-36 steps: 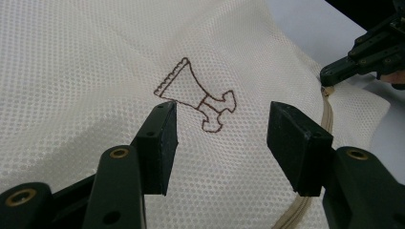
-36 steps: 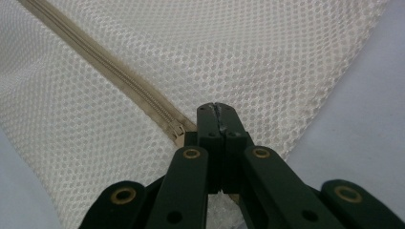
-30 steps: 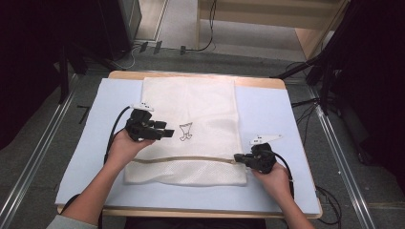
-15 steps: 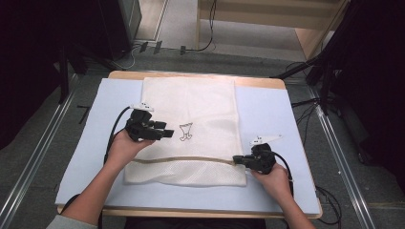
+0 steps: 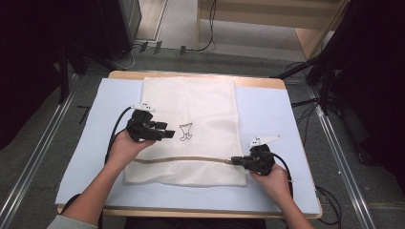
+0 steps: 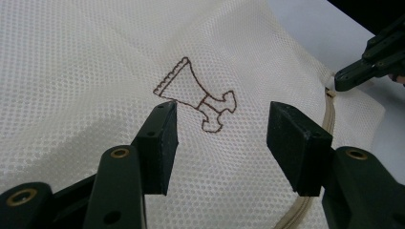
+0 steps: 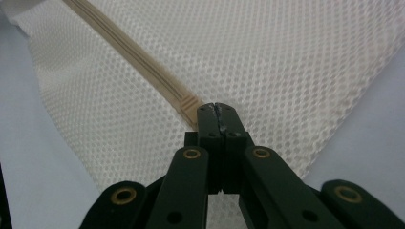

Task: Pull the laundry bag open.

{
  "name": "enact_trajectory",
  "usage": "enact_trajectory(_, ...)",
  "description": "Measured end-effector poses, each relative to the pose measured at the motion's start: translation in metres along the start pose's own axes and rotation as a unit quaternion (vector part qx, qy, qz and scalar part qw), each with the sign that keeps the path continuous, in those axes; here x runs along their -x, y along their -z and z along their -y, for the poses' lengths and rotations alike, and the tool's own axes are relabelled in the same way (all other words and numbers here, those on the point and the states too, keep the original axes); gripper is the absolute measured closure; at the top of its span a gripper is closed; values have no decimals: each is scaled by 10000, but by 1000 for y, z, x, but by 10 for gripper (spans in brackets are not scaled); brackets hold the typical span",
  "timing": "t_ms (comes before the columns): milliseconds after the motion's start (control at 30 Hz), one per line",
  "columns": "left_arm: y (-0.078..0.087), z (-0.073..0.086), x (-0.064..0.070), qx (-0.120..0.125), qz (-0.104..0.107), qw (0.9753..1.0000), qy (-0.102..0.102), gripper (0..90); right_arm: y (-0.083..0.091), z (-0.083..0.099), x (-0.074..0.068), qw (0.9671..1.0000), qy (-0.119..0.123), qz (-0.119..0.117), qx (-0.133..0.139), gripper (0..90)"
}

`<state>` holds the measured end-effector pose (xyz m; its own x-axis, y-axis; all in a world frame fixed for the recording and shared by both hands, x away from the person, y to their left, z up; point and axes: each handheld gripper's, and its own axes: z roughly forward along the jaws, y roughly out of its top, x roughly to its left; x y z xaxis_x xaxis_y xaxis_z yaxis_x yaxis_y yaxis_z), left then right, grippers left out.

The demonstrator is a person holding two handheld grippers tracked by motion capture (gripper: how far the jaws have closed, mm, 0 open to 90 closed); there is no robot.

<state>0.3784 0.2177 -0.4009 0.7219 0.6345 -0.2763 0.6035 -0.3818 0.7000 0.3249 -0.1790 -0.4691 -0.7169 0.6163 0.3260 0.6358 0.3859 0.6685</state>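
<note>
**Two hands, two grippers: one spread, one pinched**

Both of the person's bare forearms reach in from the near edge and angle away from each other. The left hand grips the black two-fingered left gripper, which points across toward the person's right, its body held level and its black cable looping back along the wrist. Its square-padded fingers stand wide apart, with nothing between them. The right hand sits nearer the body and holds the black right gripper low, aimed to the person's left. Its fingers are pressed tight together, tip against tip. A white plate sticks up from each gripper.
</note>
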Motion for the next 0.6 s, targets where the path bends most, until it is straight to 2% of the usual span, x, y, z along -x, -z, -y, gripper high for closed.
enact_trajectory(167,0,-3,7,57,16,10000,-73,469,13,-4,-4,9987,353,338,164,900)
enact_trajectory(267,-1,-5,11,68,57,9999,-93,471,19,-2,-2,9980,384,457,206,900)
enact_trajectory(333,-6,-7,18,64,59,9999,-100,477,21,2,2,9975,344,573,219,883)
enact_trajectory(400,-11,-9,24,31,50,9998,-175,483,17,5,5,9980,242,547,191,883)
enact_trajectory(533,-20,-12,32,36,217,9995,-235,484,13,8,6,9983,250,508,146,886)
enact_trajectory(600,-29,-16,40,1,330,9989,-339,494,9,9,6,9986,216,480,101,888)
